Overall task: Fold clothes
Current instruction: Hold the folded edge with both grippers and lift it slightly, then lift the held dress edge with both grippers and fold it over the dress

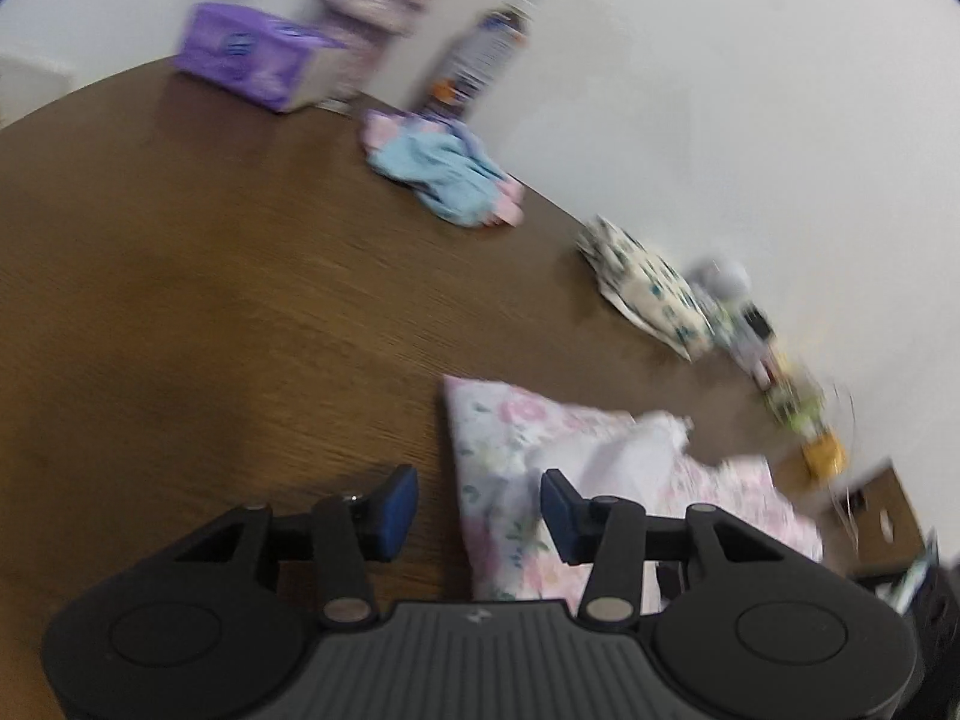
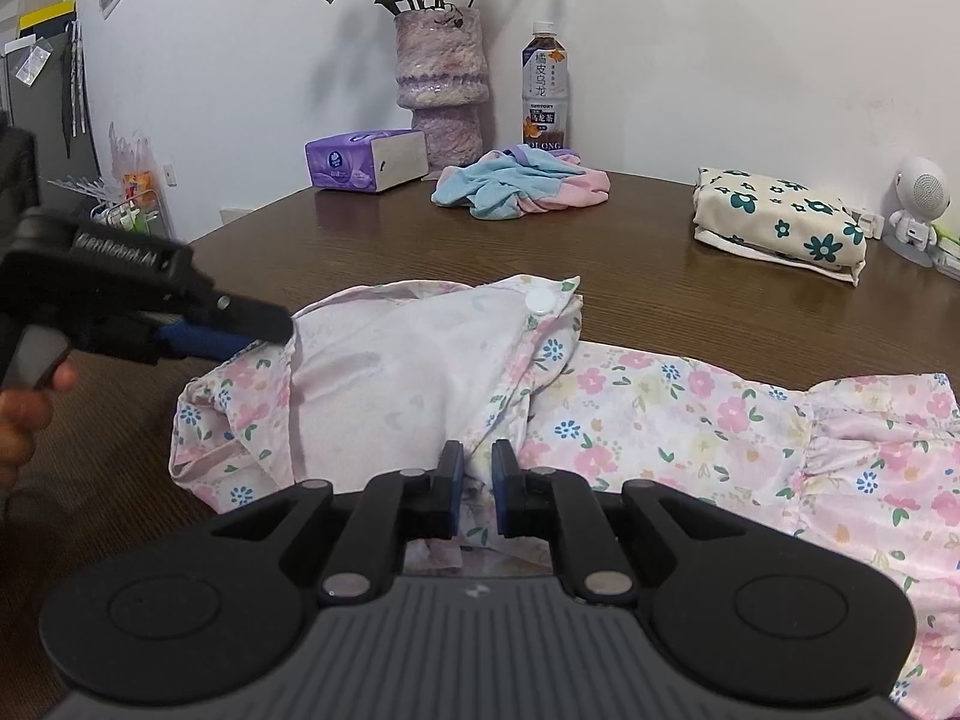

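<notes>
A pink floral garment (image 2: 660,408) lies spread on the brown wooden table (image 2: 420,240), its left part folded over so the pale inner side with a white button faces up. My right gripper (image 2: 477,474) is shut on a fold of this garment at its near edge. My left gripper (image 2: 264,333), held by a hand at the left, reaches the folded part's left edge. In the blurred left wrist view the left gripper (image 1: 480,510) stands open. The garment's (image 1: 540,438) edge lies below and between its blue pads, which do not press on it.
At the back stand a purple tissue box (image 2: 360,159), a vase of dried roses (image 2: 441,78) and a tea bottle (image 2: 545,90). A crumpled blue and pink garment (image 2: 516,183) lies by them. A folded cream flowered cloth (image 2: 780,222) and a white figurine (image 2: 918,198) sit far right.
</notes>
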